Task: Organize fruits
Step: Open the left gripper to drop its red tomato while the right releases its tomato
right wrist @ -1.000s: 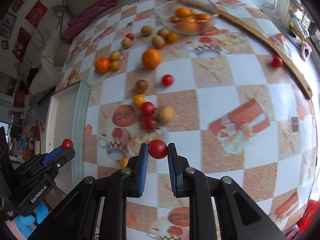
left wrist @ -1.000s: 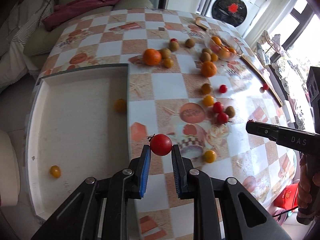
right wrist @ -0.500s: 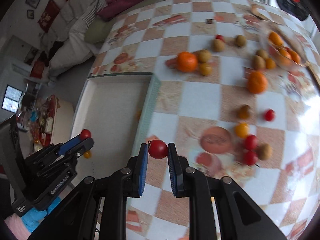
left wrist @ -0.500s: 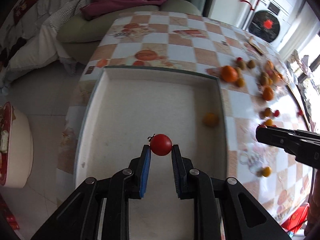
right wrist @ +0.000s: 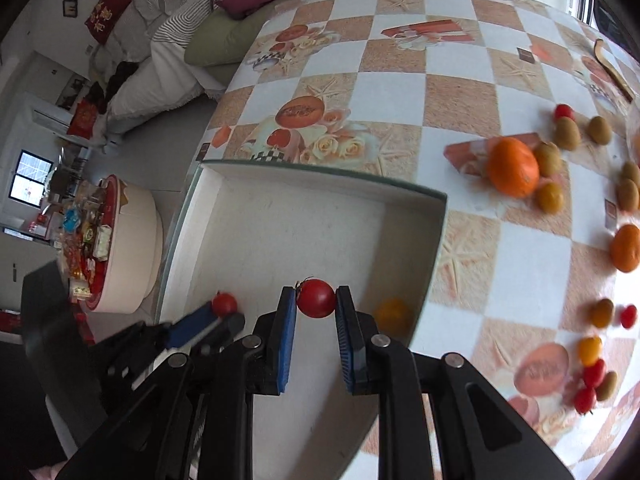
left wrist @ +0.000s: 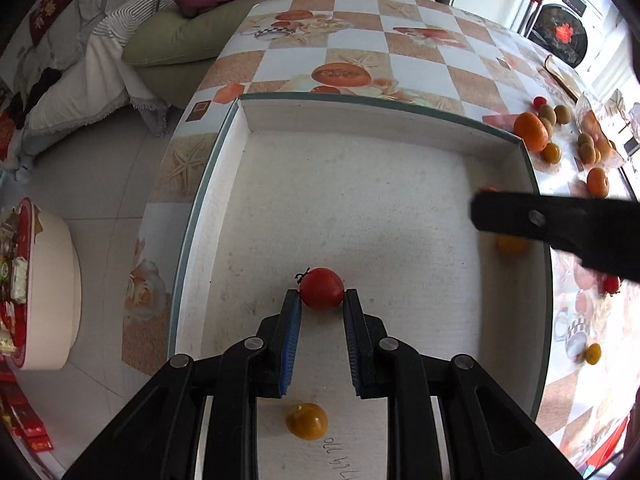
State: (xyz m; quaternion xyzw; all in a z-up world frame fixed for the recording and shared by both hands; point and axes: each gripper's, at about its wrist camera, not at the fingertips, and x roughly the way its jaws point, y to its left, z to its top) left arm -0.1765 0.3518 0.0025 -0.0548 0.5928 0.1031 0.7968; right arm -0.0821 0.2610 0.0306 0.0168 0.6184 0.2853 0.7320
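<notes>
My left gripper [left wrist: 321, 295] is shut on a red cherry tomato [left wrist: 321, 289] and holds it low over the floor of the white tray [left wrist: 360, 120]. My right gripper [right wrist: 316, 299] is shut on another red cherry tomato [right wrist: 315, 298] and hangs over the tray's right part [right wrist: 320, 172]. The right gripper also shows in the left wrist view [left wrist: 484, 191], and the left gripper in the right wrist view [right wrist: 225, 309]. Two yellow tomatoes lie in the tray, one below my left fingers [left wrist: 306, 421] and one by the right wall [left wrist: 511, 245].
Oranges [right wrist: 513, 166], brown-green fruits [right wrist: 568, 133] and several small red and yellow tomatoes [right wrist: 590, 350] lie scattered on the checkered tablecloth right of the tray. A green sofa [left wrist: 176, 40] stands beyond the table. A round white container [left wrist: 44, 292] stands on the floor at left.
Both grippers have moved left from over the tablecloth to over the tray, each still holding its red tomato. The left one has dropped lower toward the tray floor.
</notes>
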